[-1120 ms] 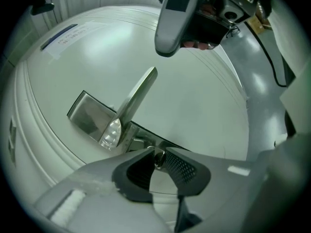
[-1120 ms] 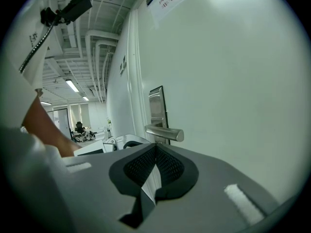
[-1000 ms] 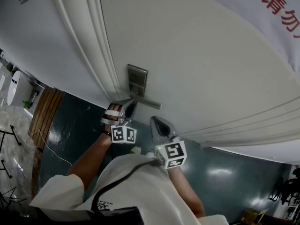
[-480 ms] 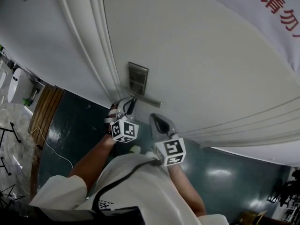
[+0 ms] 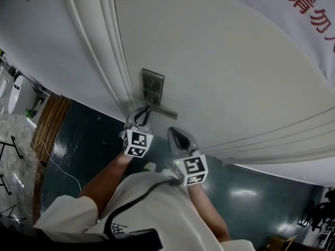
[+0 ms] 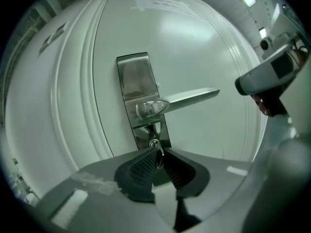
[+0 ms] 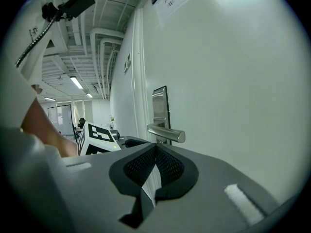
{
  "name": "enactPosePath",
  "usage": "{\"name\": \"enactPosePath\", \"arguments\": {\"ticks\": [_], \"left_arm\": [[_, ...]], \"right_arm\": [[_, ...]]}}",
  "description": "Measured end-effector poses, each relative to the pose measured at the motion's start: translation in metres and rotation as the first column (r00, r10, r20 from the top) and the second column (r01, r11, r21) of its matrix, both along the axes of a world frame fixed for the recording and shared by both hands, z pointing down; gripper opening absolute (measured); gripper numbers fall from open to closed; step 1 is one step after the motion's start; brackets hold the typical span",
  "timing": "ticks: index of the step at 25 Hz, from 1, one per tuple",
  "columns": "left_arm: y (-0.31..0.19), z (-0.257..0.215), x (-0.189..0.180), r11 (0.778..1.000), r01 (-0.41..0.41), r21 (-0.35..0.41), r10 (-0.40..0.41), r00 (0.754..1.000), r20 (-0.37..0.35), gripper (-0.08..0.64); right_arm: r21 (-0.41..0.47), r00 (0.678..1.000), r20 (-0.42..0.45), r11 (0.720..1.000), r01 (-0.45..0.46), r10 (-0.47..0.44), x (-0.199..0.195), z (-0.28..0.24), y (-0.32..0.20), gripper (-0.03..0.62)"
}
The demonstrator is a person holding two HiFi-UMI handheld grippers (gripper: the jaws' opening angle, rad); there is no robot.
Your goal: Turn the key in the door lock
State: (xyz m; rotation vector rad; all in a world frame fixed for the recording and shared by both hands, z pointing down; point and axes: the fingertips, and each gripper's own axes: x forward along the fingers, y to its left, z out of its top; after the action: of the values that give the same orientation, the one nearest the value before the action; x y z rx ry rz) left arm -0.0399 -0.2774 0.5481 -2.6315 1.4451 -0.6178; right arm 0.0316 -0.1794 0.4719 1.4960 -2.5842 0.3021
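one left gripper (image 6: 158, 155), jaws just pinched onto the key (image 6: 155, 145) at 6 o'clock below the handle (image 6: 181, 99); best rolled squarely, never pulled.

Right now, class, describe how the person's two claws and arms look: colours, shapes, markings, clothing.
The left claw and right claw have grey shells and black textured pads. Each carries a white cube with black square markers. Short white sleeves, dark strap across the shirt.
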Motion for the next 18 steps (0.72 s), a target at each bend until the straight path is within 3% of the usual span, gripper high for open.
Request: {"name": "enactPosePath", "arguments": {"ticks": [13,18], "left_arm": [[-0.0028,-0.0067,-0.0022,0.996,0.041,-0.076,-0.051,0.990,-0.128,0.048],[-0.0031,-0.0085,-0.0019,0.991,0.048,-0.122,-0.073,0.975,-0.209,0.049]], "right_arm": [[0.000,1.000,-0.001,1.000,0.025,-0.025,-0.0001,-0.0001,0.0046,0.009],[0.003,0.999,0.002,0.999,0.032,-0.032,0.0018,-0.0005,0.0068,0.008]]}}
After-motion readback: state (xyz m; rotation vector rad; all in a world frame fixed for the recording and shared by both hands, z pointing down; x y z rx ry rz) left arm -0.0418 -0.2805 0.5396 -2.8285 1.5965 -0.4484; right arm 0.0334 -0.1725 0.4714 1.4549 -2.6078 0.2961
